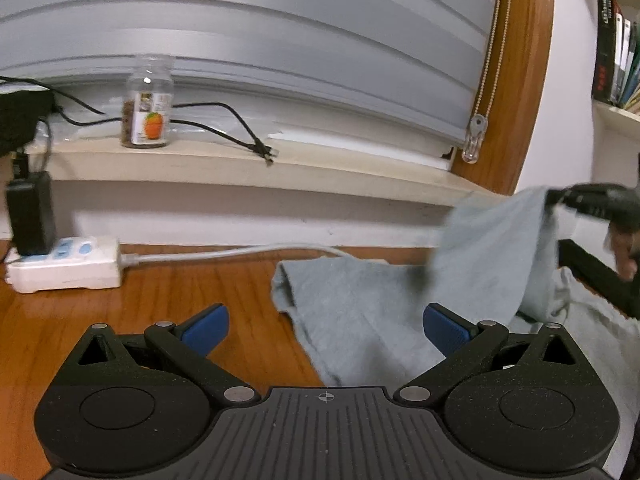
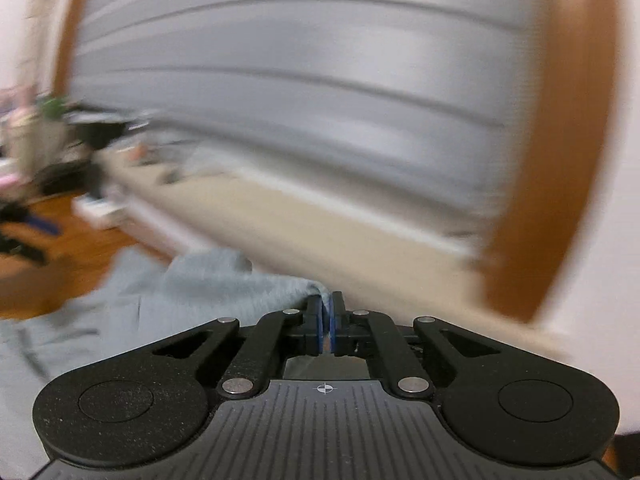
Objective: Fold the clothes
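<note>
Pale blue garment (image 1: pixel 360 312) lies on the wooden bench (image 1: pixel 180 292), right of centre, one edge lifted off the surface. Right tongs (image 2: pixel 328 312) are clamped together on that edge, cloth pinched between the blue pads (image 2: pixel 318 320); their view is heavily blurred. Left tongs (image 1: pixel 326 322) stand wide apart over the near part of the garment, gripping nothing. Far left on the bench: white power strip (image 1: pixel 64 264). On the windowsill (image 1: pixel 240 160) behind, a jar (image 1: pixel 147 104) and a black cable (image 1: pixel 224 120).

pale blue garment (image 1: pixel 360 312) on wood, one edge lifted.
</note>
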Action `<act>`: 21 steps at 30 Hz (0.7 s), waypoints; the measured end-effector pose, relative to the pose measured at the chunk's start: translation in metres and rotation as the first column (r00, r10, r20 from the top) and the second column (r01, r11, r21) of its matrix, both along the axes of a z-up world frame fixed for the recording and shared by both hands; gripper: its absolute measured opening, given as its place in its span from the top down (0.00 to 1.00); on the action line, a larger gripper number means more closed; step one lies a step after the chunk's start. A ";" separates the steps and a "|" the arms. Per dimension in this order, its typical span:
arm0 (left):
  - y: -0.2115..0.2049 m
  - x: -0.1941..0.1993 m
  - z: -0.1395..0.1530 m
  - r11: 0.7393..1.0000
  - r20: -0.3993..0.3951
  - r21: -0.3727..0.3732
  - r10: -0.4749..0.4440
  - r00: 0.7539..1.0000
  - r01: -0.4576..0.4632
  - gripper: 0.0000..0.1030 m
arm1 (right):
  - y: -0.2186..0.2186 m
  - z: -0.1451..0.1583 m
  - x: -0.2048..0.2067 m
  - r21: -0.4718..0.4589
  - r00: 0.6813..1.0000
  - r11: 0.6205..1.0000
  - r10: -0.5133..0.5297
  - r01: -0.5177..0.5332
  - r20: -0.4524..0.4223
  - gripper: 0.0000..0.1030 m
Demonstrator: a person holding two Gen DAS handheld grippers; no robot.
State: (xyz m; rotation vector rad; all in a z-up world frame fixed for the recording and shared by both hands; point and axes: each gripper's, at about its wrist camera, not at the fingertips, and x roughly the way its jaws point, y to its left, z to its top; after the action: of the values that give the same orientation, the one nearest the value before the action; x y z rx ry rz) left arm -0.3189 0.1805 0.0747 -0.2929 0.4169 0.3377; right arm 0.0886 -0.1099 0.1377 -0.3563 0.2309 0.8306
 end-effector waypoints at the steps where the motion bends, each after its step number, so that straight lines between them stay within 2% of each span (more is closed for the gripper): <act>1: -0.001 0.005 -0.001 1.000 -0.002 0.002 -0.002 1.000 0.002 0.00 | -0.019 0.009 0.016 0.018 0.998 0.998 -0.063 0.062 0.010 0.97; 3: -0.004 0.014 -0.001 1.000 -0.006 0.017 -0.007 1.000 0.007 0.00 | -0.059 0.028 0.047 0.061 0.976 0.975 -0.214 0.212 0.034 0.97; 4: -0.006 0.019 -0.002 1.000 -0.011 0.026 -0.009 1.000 0.009 0.00 | -0.077 0.035 0.060 0.087 0.944 0.944 -0.323 0.318 0.061 0.97; 5: -0.007 0.024 -0.002 0.999 -0.016 0.035 -0.010 1.000 0.011 0.00 | -0.095 0.041 0.072 0.119 0.894 0.895 -0.440 0.430 0.085 0.91; 6: -0.006 0.030 -0.003 0.999 -0.027 0.046 -0.010 1.000 0.012 0.00 | -0.108 0.043 0.079 0.123 0.858 0.862 -0.504 0.492 0.095 0.86; 7: -0.005 0.035 -0.004 0.998 -0.038 0.056 -0.011 0.999 0.013 0.00 | -0.117 0.043 0.083 0.109 0.838 0.842 -0.538 0.528 0.097 0.81; 8: -0.004 0.041 -0.005 0.998 -0.049 0.066 -0.011 0.999 0.014 0.00 | -0.123 0.038 0.082 0.095 0.841 0.845 -0.534 0.526 0.090 0.66; 9: -0.002 0.046 -0.007 0.997 -0.061 0.077 -0.010 0.998 0.015 0.00 | -0.127 0.031 0.079 0.081 0.858 0.861 -0.508 0.503 0.077 0.59; 13: 0.010 0.065 -0.017 0.997 -0.117 0.081 0.003 0.993 0.007 0.00 | -0.122 -0.013 0.057 -0.016 0.917 0.917 -0.398 0.398 0.017 0.54; 16: 0.019 0.071 -0.022 0.998 -0.135 0.061 -0.003 0.991 0.012 0.00 | -0.111 -0.052 0.040 -0.076 0.961 0.963 -0.263 0.257 -0.083 0.47; 18: 0.024 0.072 -0.025 0.999 -0.134 0.041 -0.017 0.991 0.022 0.00 | -0.105 -0.074 0.032 -0.072 0.971 0.983 -0.181 0.171 -0.158 0.44; 21: 0.032 0.074 -0.028 1.000 -0.118 0.002 -0.013 0.993 0.014 0.00 | -0.095 -0.097 0.023 -0.054 0.967 0.996 -0.088 0.077 -0.237 0.41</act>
State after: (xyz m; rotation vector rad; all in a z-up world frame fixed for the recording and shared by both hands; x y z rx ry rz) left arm -0.2449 0.2128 0.0468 -0.2677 0.5344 0.3434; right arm 0.1113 -0.2047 0.0403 -0.2857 0.4872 0.7865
